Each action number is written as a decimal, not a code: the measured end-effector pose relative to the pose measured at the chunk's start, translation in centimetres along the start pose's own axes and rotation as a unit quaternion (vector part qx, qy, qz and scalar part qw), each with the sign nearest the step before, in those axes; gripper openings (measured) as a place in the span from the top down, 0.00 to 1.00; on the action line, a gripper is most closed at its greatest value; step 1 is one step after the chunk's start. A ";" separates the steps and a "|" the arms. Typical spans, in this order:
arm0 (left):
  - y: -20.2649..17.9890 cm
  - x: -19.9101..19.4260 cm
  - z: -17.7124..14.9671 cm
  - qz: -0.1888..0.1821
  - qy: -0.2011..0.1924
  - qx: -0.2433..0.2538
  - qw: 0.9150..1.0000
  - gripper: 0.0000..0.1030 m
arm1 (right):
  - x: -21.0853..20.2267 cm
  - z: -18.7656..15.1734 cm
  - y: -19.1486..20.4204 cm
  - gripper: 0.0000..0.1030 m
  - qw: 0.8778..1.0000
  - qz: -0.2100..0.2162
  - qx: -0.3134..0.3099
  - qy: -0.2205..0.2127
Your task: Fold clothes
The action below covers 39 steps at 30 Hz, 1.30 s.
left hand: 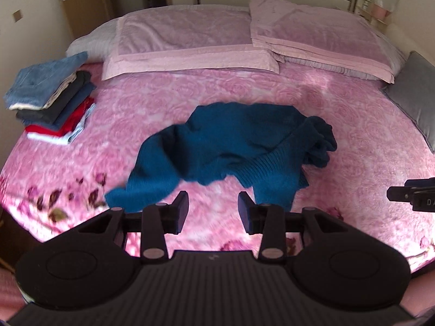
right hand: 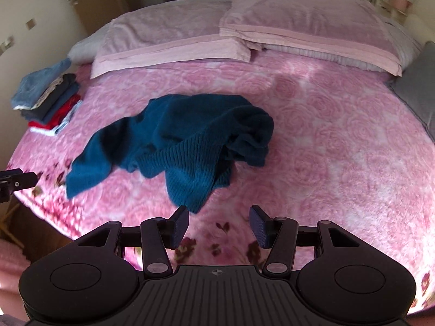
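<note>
Both your black two-finger grippers — left, right — gape empty above the pink rose-patterned bedspread; the crumpled teal knit sweater lies mid-bed, its sleeves bunched, blurred — hard to trace.

Left gripper tipped down, jaws apart, nothing between them. Right gripper tipped down too, jaws wider apart, holding nothing. Each one peeks in at the other's side, near 3 and 9 o'clock.
</note>
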<state>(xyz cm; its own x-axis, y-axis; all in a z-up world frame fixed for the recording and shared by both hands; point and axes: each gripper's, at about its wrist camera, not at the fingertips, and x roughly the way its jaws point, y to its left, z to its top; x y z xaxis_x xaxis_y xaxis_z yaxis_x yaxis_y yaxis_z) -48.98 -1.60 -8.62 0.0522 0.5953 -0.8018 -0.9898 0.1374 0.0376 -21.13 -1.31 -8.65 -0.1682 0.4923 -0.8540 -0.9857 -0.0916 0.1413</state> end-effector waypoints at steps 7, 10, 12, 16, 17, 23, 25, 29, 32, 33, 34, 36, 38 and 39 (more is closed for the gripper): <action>3.3 5.1 -0.6 -0.027 0.020 0.037 0.999 0.64 | 3.4 -0.9 1.7 0.49 0.998 -0.051 0.034 0.014; 4.3 7.7 -1.3 -0.031 0.036 0.044 0.998 0.64 | 4.9 -2.0 1.8 0.49 0.996 -0.071 0.040 0.026; 4.6 9.2 -1.8 -0.036 0.040 0.050 0.997 0.64 | 6.0 -2.7 1.5 0.49 0.995 -0.081 0.042 0.035; 4.6 12.8 -3.1 -0.035 0.041 0.066 0.996 0.62 | 8.4 -4.3 0.2 0.49 0.993 -0.105 0.038 0.042; 4.5 13.8 -3.4 -0.034 0.043 0.069 0.996 0.62 | 9.1 -4.5 -0.3 0.49 0.992 -0.111 0.035 0.044; 3.3 19.2 -5.1 -0.043 0.028 0.085 0.995 0.60 | 14.7 -4.9 -2.4 0.49 0.992 -0.121 0.010 0.044; 2.7 21.2 -5.7 -0.042 0.021 0.096 0.994 0.60 | 16.7 -5.0 -3.0 0.49 0.992 -0.121 -0.001 0.043; 1.1 24.1 -6.6 -0.034 -0.004 0.131 0.991 0.58 | 19.9 -4.9 -3.6 0.49 0.991 -0.124 -0.048 0.027; -0.2 25.7 -7.0 -0.023 -0.031 0.167 0.985 0.53 | 21.5 -4.7 -4.3 0.49 0.986 -0.142 -0.091 0.002; -0.6 26.2 -7.2 -0.019 -0.039 0.180 0.983 0.53 | 22.0 -4.5 -4.5 0.49 0.983 -0.149 -0.109 -0.008; -0.9 26.7 -7.2 -0.014 -0.047 0.193 0.980 0.53 | 22.3 -4.3 -4.6 0.49 0.980 -0.155 -0.125 -0.017; -1.5 27.5 -7.4 -0.003 -0.063 0.218 0.974 0.53 | 23.1 -3.7 -4.8 0.49 0.971 -0.167 -0.165 -0.041; -1.8 28.3 -7.5 0.004 -0.074 0.237 0.969 0.53 | 23.3 -3.1 -4.9 0.49 0.961 -0.169 -0.204 -0.074; -1.9 28.7 -7.5 0.009 -0.078 0.245 0.966 0.53 | 23.3 -2.7 -4.9 0.49 0.955 -0.169 -0.224 -0.097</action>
<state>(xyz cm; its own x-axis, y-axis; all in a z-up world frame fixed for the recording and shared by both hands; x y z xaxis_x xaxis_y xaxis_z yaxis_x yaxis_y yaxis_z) -46.57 9.30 -36.17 0.0922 0.7075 -0.7006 -0.8117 0.4610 0.3587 -20.23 8.27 -30.61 0.1176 0.7068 -0.6976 -0.8883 -0.2393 -0.3921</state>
